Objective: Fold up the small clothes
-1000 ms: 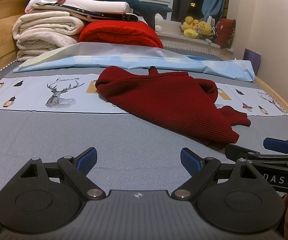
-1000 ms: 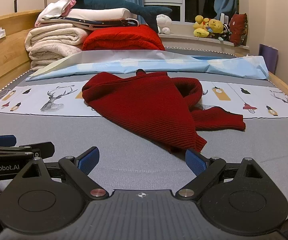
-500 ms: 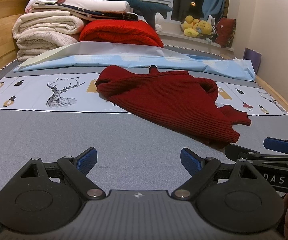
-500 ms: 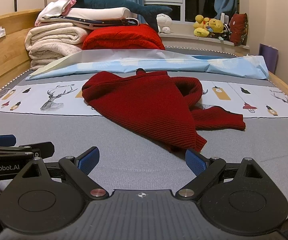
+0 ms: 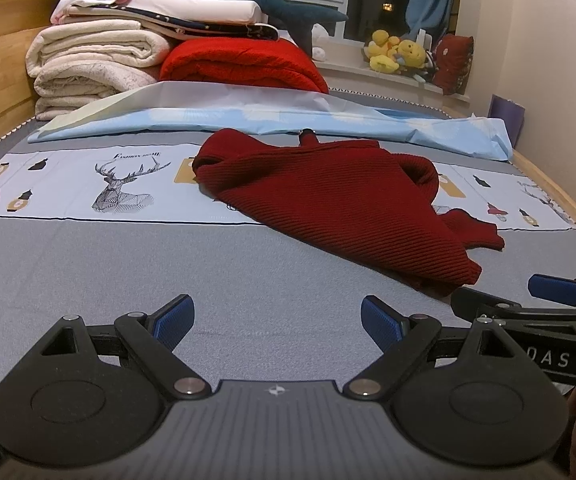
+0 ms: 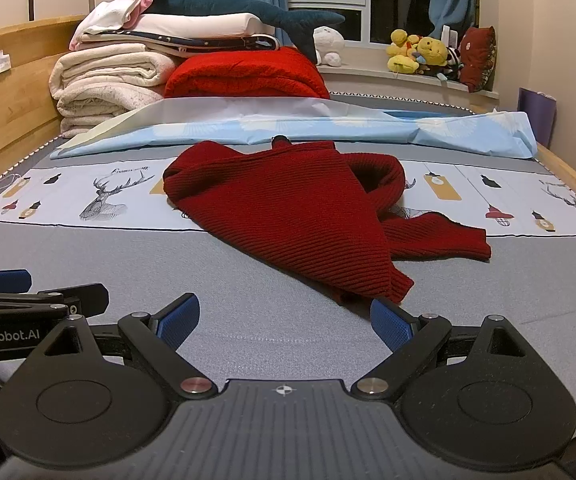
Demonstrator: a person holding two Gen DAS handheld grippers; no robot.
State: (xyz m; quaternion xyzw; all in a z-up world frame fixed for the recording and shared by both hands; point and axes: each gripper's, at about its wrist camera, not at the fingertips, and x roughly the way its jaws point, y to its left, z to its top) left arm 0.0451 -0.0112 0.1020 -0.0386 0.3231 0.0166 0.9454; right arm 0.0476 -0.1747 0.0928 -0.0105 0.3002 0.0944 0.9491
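A dark red ribbed knit sweater (image 5: pixel 335 196) lies crumpled on the grey bed, its near corner pointing toward me; it also shows in the right wrist view (image 6: pixel 299 208). My left gripper (image 5: pixel 278 318) is open and empty, low over the sheet, short of the sweater and to its left. My right gripper (image 6: pixel 286 320) is open and empty; its right fingertip (image 6: pixel 389 324) sits just in front of the sweater's near corner. Each gripper shows at the edge of the other's view.
A printed light-blue strip (image 5: pixel 68 184) crosses the bed. Behind lie a pale blue sheet (image 5: pixel 288 120), a red blanket (image 5: pixel 244 64), stacked cream blankets (image 5: pixel 92 68) and a plush shark. Wooden bed rails (image 6: pixel 12 112) flank both sides. Soft toys sit on the windowsill (image 6: pixel 419 56).
Both grippers have eased slightly forward toward the sweater; the sweater itself has not moved. Both stay open.
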